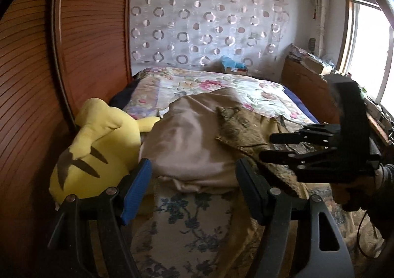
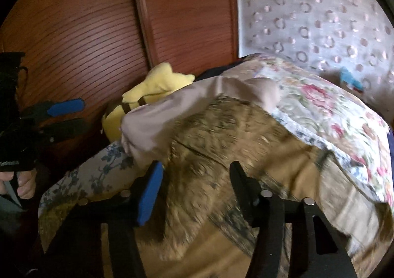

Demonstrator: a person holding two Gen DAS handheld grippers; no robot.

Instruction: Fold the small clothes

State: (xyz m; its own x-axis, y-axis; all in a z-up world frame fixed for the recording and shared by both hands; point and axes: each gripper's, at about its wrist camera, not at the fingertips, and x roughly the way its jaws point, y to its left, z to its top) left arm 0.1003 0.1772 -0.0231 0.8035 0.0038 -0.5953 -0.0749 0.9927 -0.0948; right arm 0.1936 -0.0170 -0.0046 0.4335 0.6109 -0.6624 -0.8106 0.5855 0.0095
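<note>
Left wrist: smooth beige cloth point(image 1: 187, 140), fuzzy brown garment point(image 1: 240, 128), plush toy point(image 1: 98, 145).

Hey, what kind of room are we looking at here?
Most likely a bedroom in a home: a bed with a floral quilt, a yellow plush toy beside a wooden louvered wardrobe door, and a patterned sheer curtain behind the bed.
</note>
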